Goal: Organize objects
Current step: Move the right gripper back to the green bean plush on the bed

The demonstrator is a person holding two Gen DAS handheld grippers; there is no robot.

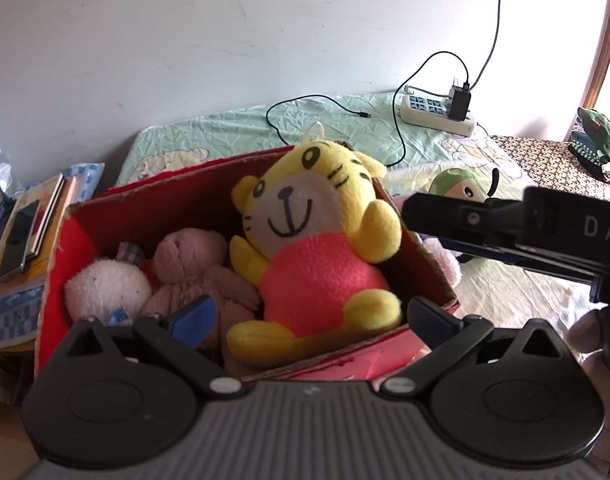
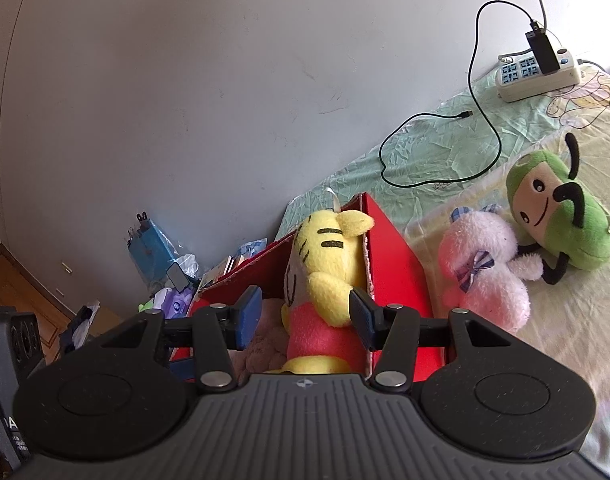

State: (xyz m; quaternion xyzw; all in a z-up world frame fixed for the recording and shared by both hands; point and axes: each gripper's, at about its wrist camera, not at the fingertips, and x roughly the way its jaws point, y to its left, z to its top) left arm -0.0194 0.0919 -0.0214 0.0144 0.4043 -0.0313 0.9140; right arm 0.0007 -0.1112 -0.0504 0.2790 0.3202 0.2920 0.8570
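We are holding our left gripper (image 1: 311,320) wide open and empty over the red box (image 1: 153,208). Our right gripper (image 2: 305,314) is spreading open around the yellow tiger (image 2: 325,276) lying in that box, not pinching it.

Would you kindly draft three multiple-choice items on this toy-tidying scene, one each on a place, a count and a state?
1. Where is the yellow tiger plush?
A. on the power strip
B. in the red cardboard box
C. on the stack of books

2. How many plush toys lie on the bedsheet outside the box?
A. none
B. two
C. five

3. How does the right gripper stand?
A. open, fingers either side of the tiger
C. shut on the green plush
B. shut on the cable

Answers: 1 B, it lies in the box beside a beige plush and a white plush. 2 B, the pink plush and the green plush. 3 A, a gap shows between the fingers.
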